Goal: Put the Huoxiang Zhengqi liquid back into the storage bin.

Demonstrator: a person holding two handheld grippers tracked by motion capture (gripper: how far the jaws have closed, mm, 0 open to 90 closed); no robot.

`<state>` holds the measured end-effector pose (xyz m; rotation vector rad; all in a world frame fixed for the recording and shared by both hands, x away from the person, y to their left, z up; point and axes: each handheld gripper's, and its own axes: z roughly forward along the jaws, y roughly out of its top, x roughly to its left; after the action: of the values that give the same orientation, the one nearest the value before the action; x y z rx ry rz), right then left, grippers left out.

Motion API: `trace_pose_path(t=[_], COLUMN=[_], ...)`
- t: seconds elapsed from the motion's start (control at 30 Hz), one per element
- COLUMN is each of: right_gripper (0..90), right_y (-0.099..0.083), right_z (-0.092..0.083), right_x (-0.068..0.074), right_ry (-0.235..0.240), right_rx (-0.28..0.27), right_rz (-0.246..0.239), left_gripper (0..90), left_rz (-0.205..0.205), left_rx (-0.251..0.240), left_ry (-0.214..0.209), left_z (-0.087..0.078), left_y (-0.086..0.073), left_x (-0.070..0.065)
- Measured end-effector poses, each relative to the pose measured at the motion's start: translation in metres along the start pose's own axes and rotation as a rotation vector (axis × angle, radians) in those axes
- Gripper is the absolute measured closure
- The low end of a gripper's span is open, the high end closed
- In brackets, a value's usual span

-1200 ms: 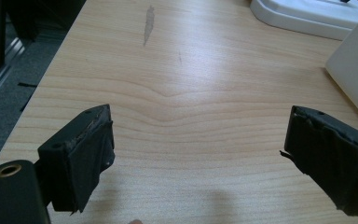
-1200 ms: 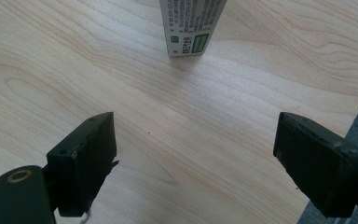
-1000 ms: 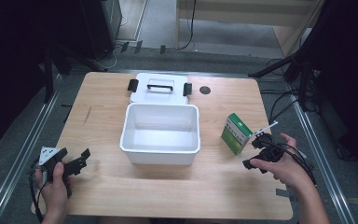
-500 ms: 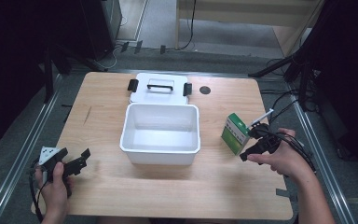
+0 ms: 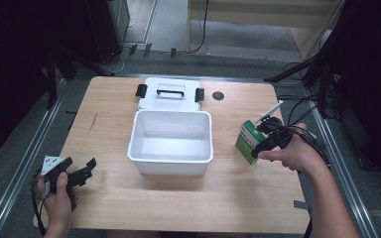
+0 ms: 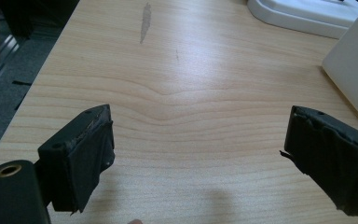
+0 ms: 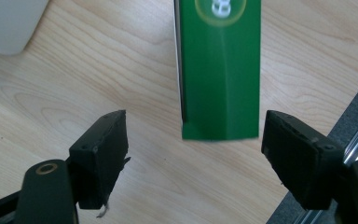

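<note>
Your right tongs [image 5: 262,141] are spread wide at the green carton [image 5: 248,140], which stands near the desk's [image 5: 178,203] right edge, beside the white bin [image 5: 170,144]; the jaws flank it without touching. Your left tongs [image 5: 79,172] rest released over bare wood at the desk's front-left corner. The bin's lid [image 5: 169,94] lies behind it.

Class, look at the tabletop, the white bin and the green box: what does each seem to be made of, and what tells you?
Tabletop: light wood or wood-look laminate, matte; visible grain lines.
White bin: probably moulded plastic, smooth, slightly glossy; rounded rim, uniform colour.
Green box: likely printed cardboard with a slight sheen; sharp folded edges, printed logo.
</note>
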<state>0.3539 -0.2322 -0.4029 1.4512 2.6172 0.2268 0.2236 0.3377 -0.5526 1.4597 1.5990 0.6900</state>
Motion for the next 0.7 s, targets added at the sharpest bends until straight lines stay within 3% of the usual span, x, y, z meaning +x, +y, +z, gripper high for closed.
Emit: trace_pose_path(t=[0.23, 0.7], right_gripper=[26.5, 36.9], right_y=[0.016, 0.035], right_z=[0.000, 0.005], right_x=[-0.005, -0.007], right_ry=[-0.022, 0.021], right_rx=[-0.005, 0.004], right_rz=[0.013, 0.015], left_gripper=[9.1, 9.1], left_rz=[-0.003, -0.003], left_rx=[0.001, 0.002], left_ry=[-0.010, -0.013], left_z=[0.000, 0.000], left_y=[0.000, 0.000], left_x=[0.000, 0.000])
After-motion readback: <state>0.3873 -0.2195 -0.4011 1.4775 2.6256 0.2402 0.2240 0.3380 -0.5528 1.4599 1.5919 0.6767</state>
